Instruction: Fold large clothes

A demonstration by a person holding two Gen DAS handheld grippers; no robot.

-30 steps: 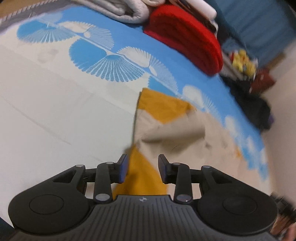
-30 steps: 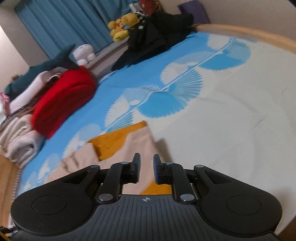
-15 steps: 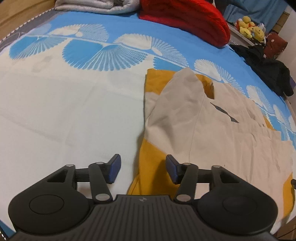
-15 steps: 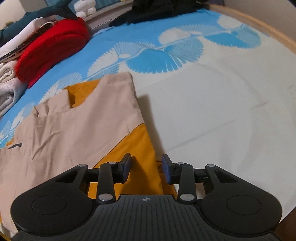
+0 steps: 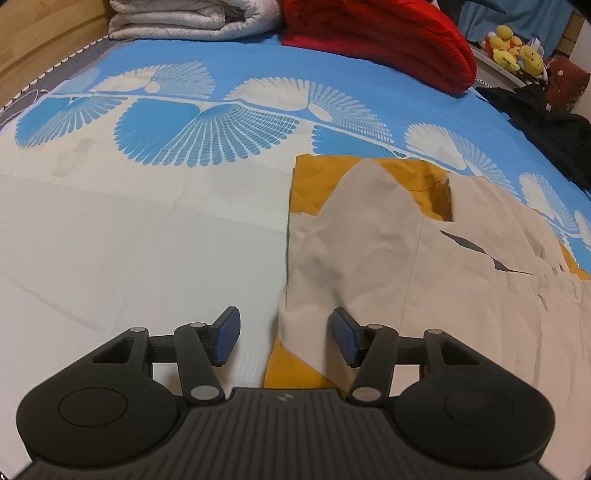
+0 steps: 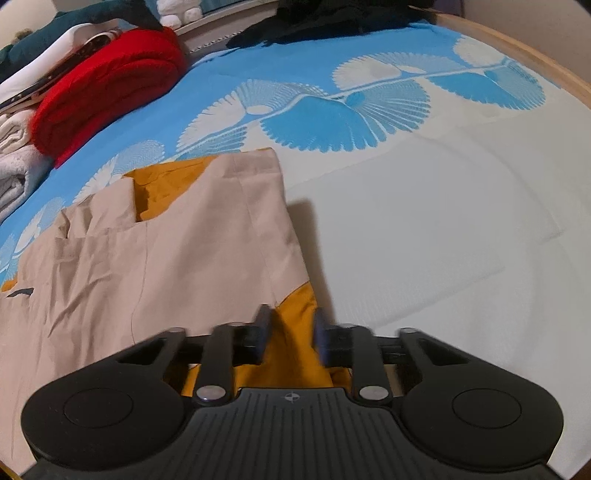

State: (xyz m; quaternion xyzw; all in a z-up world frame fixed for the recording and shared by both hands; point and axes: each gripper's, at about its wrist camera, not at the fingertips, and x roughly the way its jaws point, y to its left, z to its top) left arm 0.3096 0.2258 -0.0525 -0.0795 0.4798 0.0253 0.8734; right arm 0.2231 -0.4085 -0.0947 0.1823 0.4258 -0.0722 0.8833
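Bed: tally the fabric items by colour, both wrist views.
Beige-and-mustard garment lying flat: 1
Red folded knit blanket: 1
Pale grey folded quilt: 1
Black heap of clothing: 1
Dark teal fabric: 1
Blue-and-white fan-print bedsheet: 1
Total: 6

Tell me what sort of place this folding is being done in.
Most likely a bedroom: the garment lies on a bed sheet with a fan print, folded blankets are stacked at its far edge, and plush toys sit on a ledge.
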